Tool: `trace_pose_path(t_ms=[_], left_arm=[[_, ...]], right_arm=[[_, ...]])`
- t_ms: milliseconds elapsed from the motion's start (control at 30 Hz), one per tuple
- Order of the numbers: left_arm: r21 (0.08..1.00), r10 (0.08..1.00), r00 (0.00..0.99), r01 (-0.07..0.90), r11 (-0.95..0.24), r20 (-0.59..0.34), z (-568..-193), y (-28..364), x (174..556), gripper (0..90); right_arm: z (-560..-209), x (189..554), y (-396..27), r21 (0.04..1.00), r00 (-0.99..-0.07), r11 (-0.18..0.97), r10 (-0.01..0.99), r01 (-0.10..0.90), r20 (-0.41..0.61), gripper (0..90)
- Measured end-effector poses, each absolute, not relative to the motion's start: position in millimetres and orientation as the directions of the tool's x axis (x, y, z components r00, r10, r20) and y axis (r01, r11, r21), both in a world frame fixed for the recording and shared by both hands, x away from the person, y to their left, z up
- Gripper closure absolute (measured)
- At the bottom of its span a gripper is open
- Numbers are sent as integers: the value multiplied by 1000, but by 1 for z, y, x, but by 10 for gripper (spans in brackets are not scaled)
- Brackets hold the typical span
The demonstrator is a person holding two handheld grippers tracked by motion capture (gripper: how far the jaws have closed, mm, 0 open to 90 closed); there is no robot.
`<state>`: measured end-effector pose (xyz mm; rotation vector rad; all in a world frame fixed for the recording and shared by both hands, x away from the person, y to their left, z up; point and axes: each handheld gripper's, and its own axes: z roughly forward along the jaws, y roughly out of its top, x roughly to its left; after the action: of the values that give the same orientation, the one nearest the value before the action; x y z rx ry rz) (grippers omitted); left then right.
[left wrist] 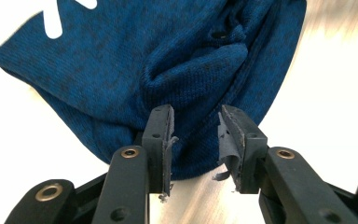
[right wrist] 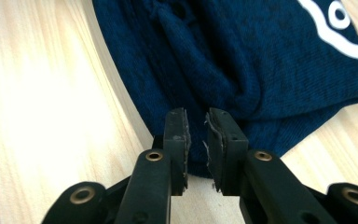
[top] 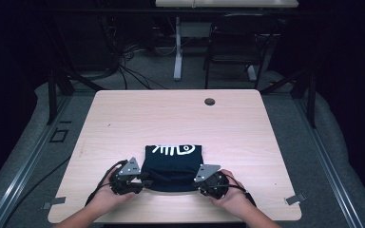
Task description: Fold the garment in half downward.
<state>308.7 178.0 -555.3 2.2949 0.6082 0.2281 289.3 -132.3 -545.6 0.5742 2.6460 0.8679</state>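
The folded navy knit garment (top: 173, 167) lies on the surface (top: 123, 118) between both hands. The left hand-held gripper (left wrist: 196, 140) and the right hand-held gripper (right wrist: 198, 140) straddle its near edge, jaws parted, not pinching.

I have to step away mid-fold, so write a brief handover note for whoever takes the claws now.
Left claw: jaws apart, astride the near-left edge of the dark blue garment; no clamp visible.
Right claw: narrower gap at the near-right edge, fabric between the jaws, grip not clear.
Garment: folded into a small bundle near the table's front edge, white print on the far side.
Left, probably: grip both near corners and finish the fold.
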Motion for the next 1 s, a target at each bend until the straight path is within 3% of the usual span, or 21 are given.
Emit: trace_pose_path(t_ms=[167,1000], left_arm=[[694,503,864,372,-616,-17,-561,178,312,684],[710,600,799,433,-555,-18,-568,167,348,683]], right_arm=[[-553,292,-132,608,-870,739,469,291,-153,797],[-562,332,-133,623,-823,700,547,350,-152,802]])
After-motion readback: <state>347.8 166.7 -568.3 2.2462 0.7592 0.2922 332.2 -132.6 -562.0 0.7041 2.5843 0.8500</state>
